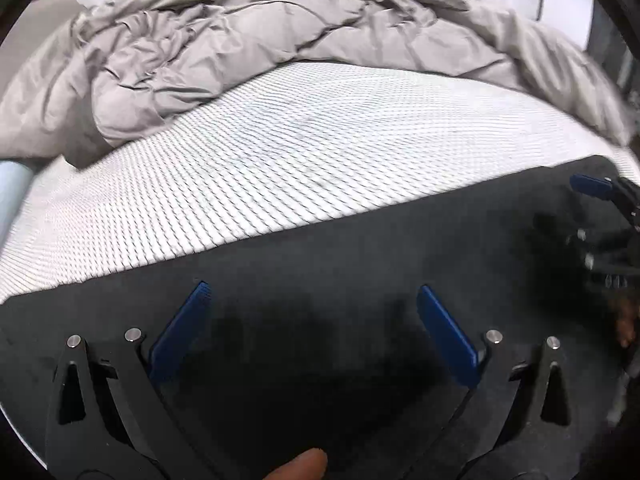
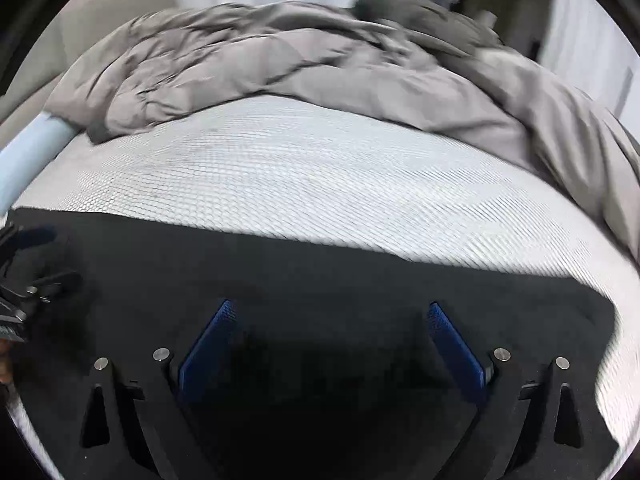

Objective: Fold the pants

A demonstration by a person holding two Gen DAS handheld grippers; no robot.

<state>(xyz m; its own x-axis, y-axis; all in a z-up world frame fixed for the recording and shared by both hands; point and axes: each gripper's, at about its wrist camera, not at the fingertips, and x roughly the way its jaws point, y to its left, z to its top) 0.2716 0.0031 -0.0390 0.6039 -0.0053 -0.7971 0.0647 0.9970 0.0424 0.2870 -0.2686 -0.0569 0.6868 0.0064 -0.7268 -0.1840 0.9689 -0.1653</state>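
Black matte pants [image 1: 320, 248] lie flat along the near edge of the white honeycomb-knit mattress [image 1: 280, 152]. Left gripper [image 1: 312, 292] and right gripper [image 2: 330, 312] hover just above them, ribbed blue pads spread wide, gripping nothing. Crumpled grey duvet [image 1: 240, 40] behind.

Soft, even daylight, strong fisheye curvature

Motion blur smears the grey duvet [image 2: 280, 60] (worst at the right edge); dark pants [image 1: 320, 280] swallow detail, with black vignette corners.
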